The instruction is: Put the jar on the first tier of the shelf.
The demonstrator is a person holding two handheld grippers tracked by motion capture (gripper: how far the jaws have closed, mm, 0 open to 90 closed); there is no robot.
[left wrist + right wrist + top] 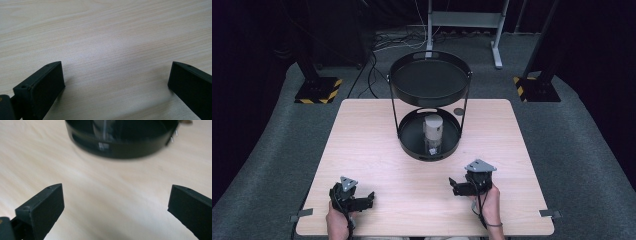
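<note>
Currently I have both grippers low over the near half of the light wood-grain surface (377, 150). My left gripper (371, 200) sits at the near left with its jaws pointing right, spread wide and holding nothing; in the left gripper view (116, 82) I see bare wood grain between the two black jaws. My right gripper (453, 186) is at the near right, jaws also wide apart and empty.

A black round two-tier metal tray stand (430, 82) stands on the far centre of the surface. On its lower tray (408, 139) lies a clear cylindrical jar with a grey lid (432, 131). From the high view, its long axis runs roughly near-to-far, lid end toward the far side; I cannot tell for certain whether it lies flat or is tilted.

The right gripper view (116, 205) looks along its jaws at the lower tray's black wall (140, 146), blurred, with a pale vertical streak behind it that may be the jar. The high view adds a small dark round disc (458, 111) on the surface just beyond the stand, and black-and-yellow striped bases (318, 90) on the grey floor.
</note>
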